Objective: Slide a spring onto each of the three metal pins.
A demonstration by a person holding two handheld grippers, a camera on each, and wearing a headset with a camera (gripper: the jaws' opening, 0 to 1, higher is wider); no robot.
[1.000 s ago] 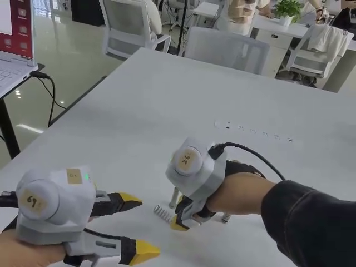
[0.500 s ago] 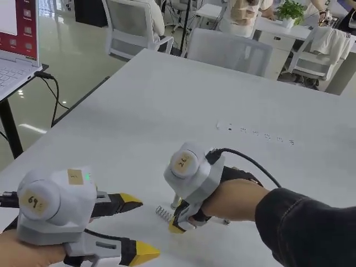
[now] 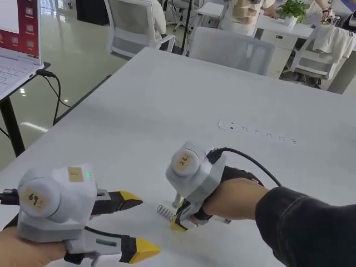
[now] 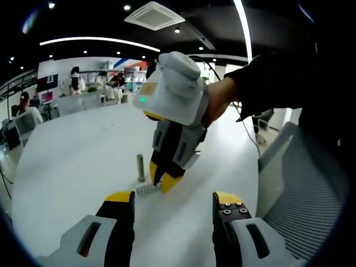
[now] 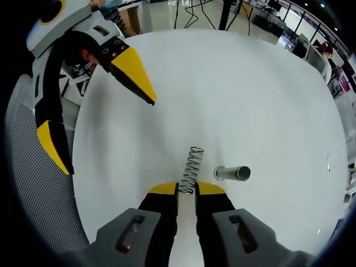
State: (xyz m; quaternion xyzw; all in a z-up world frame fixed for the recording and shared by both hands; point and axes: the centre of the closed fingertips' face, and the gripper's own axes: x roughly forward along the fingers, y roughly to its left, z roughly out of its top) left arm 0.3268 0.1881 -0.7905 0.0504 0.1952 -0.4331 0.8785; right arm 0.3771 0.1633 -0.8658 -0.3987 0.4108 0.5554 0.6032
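Observation:
A short metal pin point(image 3: 177, 199) point(image 5: 232, 173) point(image 4: 141, 167) stands upright on the white table point(image 3: 183, 105). My right gripper point(image 3: 178, 223) point(image 5: 187, 190) is shut on one end of a small steel spring point(image 3: 164, 211) point(image 5: 192, 168) point(image 4: 147, 189). The spring lies low over the table and sticks out from the tips just left of the pin. My left gripper point(image 3: 139, 224) point(image 4: 172, 199) is open at the near left with nothing between its yellow tips, which point toward the spring. The right hand hides the table behind the pin.
A laptop point(image 3: 14, 50) with a black cable point(image 3: 55, 92) sits on a stand past the table's left edge. Office chairs point(image 3: 231, 50) stand along the far edge. A row of small marks point(image 3: 256, 132) lies on the table beyond the right hand.
Almost nothing has moved. The right gripper stays shut on the spring beside the pin and the left gripper holds still. The small shift of the picture comes from the head camera.

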